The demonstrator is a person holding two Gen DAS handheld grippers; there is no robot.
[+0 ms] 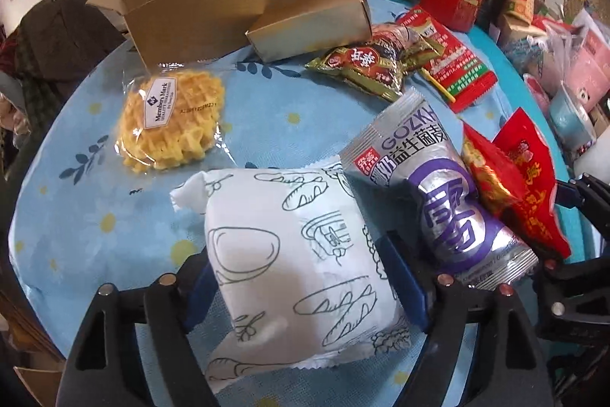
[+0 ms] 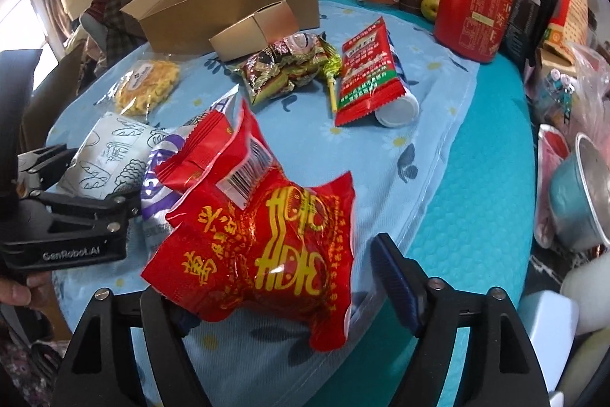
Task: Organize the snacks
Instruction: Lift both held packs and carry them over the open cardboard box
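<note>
White bread packet [image 1: 297, 254] with line-drawn loaves, silver-purple pouch [image 1: 438, 201], red bag [image 2: 259, 246] in yellow lettering, all on a pale blue daisy-print desk [image 1: 95, 201].

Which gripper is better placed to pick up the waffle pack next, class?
Left. The waffle pack lies just beyond the white bread pack between the left gripper's open jaws; from the right gripper it lies far across the table.

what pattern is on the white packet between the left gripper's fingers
Dark outline drawings of breads and pastries on the white packet, clearest in the left wrist view.
</note>
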